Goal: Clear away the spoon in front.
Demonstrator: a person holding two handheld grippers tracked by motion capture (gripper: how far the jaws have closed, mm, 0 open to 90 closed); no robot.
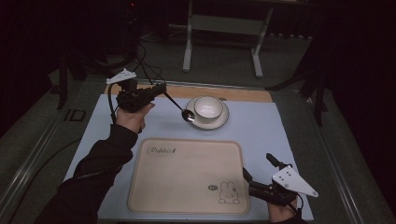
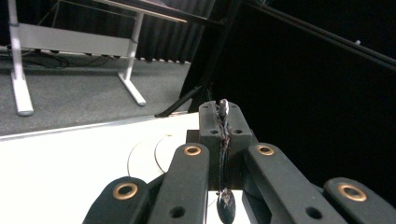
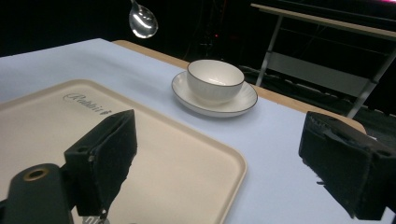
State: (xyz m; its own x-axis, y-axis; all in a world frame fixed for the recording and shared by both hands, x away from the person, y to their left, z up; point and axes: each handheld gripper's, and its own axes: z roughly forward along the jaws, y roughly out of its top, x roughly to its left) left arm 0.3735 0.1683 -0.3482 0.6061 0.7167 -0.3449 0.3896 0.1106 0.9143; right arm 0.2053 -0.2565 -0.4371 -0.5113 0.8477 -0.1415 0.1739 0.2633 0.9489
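Fingers of our left gripper are pinched tight on the handle of a spoon, with the thin metal shaft clamped in the seam between the two pads. In the high view the spoon slants down and to the right from that grip, its shiny scoop hanging just over the near-left rim of the saucer, beside the cup that stands on it. We cannot tell whether the scoop touches the rim or floats just above it.

Our right gripper rests low at the near right corner of the desk, its fingers spread wide with nothing between them, pointing over the edge of the tray. The tray lies bare in front of us, a rabbit drawn in its corner.

We judge the spoon to be light, stiff and slick: polished metal that can twist or slide between the pads if nudged sideways. Our hold sits far up the handle, so the scoop end has leverage and could swing. A grip nearer the middle would steady it more. The cup and saucer look like glazed ceramic, hard but breakable, so we would set the spoon down softly rather than let it drop against them.
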